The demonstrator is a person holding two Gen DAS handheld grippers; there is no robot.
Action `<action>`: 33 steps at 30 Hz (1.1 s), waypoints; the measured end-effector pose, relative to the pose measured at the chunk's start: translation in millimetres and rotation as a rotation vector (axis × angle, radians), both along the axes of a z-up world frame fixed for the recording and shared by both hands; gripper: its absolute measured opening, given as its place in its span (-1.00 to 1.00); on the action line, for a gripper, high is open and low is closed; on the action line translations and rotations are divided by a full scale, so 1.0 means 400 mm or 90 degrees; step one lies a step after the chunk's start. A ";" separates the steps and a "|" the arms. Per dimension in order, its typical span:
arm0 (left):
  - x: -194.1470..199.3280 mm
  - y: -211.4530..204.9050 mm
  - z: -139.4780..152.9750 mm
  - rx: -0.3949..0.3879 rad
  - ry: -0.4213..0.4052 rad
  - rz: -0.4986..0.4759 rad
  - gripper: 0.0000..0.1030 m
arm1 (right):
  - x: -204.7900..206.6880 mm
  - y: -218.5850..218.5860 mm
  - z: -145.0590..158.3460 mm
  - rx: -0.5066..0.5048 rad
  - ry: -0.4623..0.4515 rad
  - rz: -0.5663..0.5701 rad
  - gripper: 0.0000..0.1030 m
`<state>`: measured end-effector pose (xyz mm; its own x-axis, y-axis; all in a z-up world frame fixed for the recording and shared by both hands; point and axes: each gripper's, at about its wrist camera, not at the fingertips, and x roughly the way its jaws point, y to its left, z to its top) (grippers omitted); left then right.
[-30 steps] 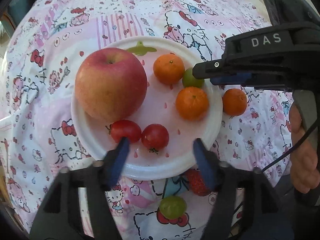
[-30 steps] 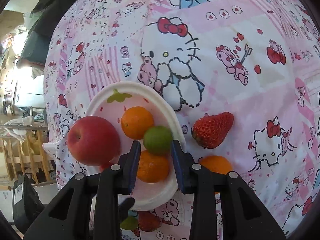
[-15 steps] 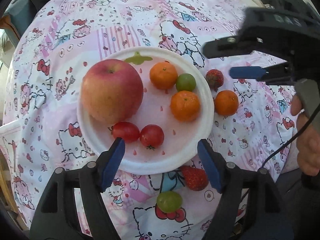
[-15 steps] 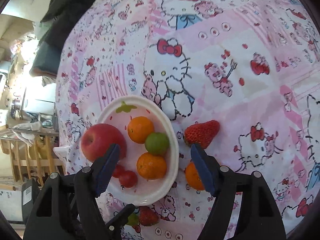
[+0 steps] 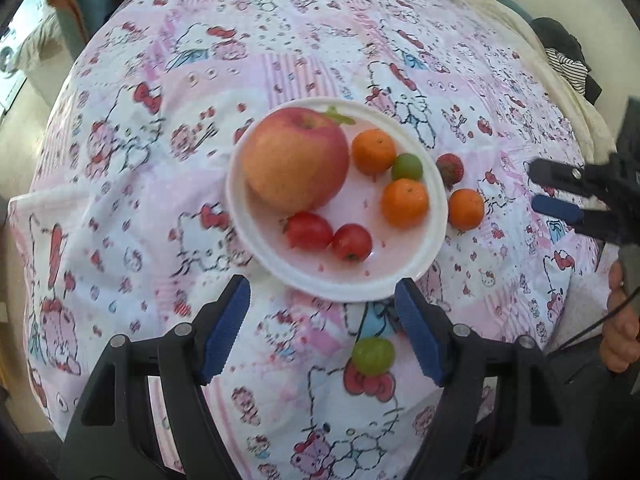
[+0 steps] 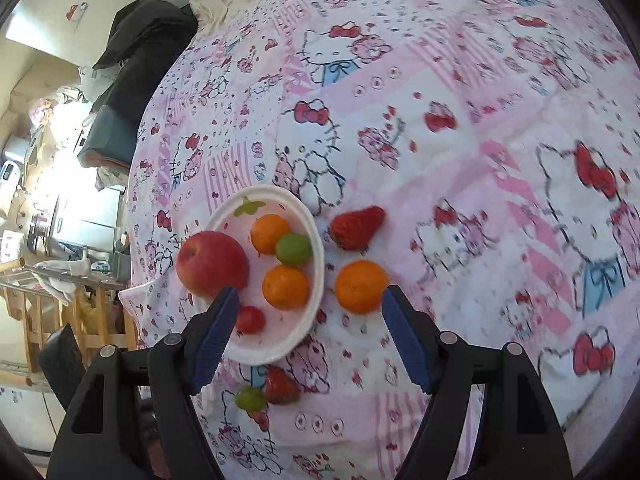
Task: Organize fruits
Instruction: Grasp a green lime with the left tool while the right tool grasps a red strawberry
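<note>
My left tongs (image 5: 322, 330) and right tongs (image 6: 310, 336) both hang wide open and hold nothing. Closest to me, a green grape (image 5: 373, 356) and a strawberry (image 6: 281, 386) lie loose on the kitty cloth (image 5: 160, 160), just this side of the white plate (image 5: 438, 216). The plate has the apple (image 5: 296, 158) and small fruits in it, and an orange (image 6: 360, 286) and another strawberry (image 6: 357, 226) lie just beside its far edge, so I think I should drop straight down on one loose fruit and squeeze gently.

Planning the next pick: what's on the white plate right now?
On the plate: an apple, two oranges, a green grape and two tomatoes. Anything under the apple is hidden.
</note>
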<state>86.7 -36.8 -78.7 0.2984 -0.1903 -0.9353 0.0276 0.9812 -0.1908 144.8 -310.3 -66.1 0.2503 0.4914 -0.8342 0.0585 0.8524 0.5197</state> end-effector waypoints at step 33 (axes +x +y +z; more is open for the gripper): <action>-0.083 -0.031 -0.026 -0.007 0.030 -0.066 -0.48 | -0.136 0.022 -0.030 -0.034 0.008 0.041 0.48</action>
<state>53.6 -49.1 -89.0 0.2322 -0.2288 -0.9454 0.1196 0.9713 -0.2057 90.4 -301.4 -78.0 0.2093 0.4613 -0.8622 0.0083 0.8809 0.4733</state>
